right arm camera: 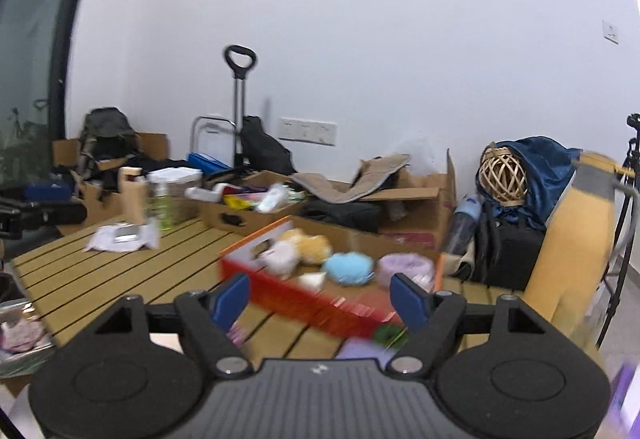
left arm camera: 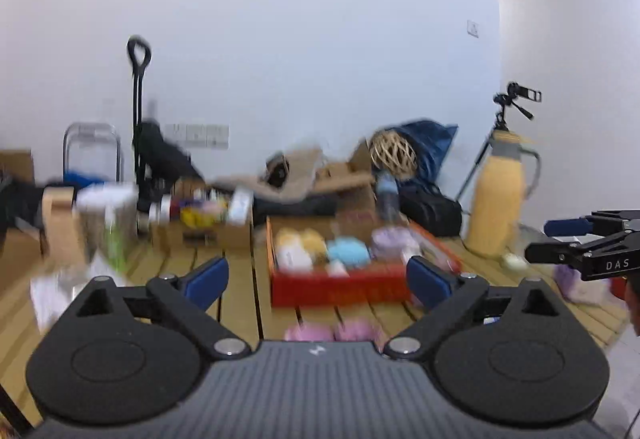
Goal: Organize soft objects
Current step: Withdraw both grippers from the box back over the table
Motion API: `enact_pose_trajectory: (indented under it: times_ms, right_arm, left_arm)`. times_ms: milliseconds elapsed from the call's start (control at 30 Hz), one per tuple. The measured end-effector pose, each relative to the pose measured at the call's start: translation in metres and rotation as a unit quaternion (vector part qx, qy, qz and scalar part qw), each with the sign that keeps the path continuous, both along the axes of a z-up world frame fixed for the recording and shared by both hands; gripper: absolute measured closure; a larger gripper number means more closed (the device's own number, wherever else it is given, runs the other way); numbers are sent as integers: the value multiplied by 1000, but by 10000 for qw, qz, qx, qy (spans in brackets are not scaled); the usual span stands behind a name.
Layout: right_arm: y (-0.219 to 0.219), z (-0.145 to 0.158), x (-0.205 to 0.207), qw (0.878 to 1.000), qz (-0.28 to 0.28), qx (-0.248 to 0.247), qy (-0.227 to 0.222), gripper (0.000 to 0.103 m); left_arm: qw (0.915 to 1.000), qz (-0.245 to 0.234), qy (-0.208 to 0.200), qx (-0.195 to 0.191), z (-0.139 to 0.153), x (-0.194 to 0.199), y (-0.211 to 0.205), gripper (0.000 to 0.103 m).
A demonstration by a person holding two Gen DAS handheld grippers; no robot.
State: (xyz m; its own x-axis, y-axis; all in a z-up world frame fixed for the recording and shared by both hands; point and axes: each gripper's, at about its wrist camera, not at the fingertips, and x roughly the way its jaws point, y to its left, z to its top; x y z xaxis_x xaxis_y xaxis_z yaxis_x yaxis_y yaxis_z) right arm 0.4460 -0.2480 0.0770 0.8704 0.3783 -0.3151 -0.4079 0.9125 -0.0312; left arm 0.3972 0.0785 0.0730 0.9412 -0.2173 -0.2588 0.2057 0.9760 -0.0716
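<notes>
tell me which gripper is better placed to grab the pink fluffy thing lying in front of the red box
Left, probably. The pink fluffy thing lies on the table just ahead of the open, empty left gripper, centred between its fingers. The right gripper, also open and empty, faces the red box from further right.

Slatted wooden table point(right arm camera: 120, 271), matt; fluffy yarn balls point(right arm camera: 347, 268) in glossy cardboard box point(right arm camera: 304, 299).
</notes>
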Motion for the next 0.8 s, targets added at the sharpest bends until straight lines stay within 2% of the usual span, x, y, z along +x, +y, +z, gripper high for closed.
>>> enact_pose_trajectory:
  times_ms: [100, 233, 333, 567, 800]
  right_arm:
    - [6, -28, -47, 9996, -44, 282, -22, 21]
    - [8, -58, -81, 9958, -102, 770, 490, 20]
    - [17, -66, -88, 9965, -150, 506, 654, 20]
    - [19, -74, -84, 9957, -249, 557, 698, 20]
    - [5, -95, -41, 9922, -653, 552, 909, 23]
  left_arm:
    - [9990, 260, 265, 251, -28, -36, -2, 6]
    - [9980, 207, 522, 299, -49, -61, -1, 6]
    - [9975, 302, 535, 356, -52, -64, 0, 6]
    - [9976, 191, 575, 327, -60, -56, -6, 6]
    - [9948, 221, 951, 274, -85, -9, -22, 6]
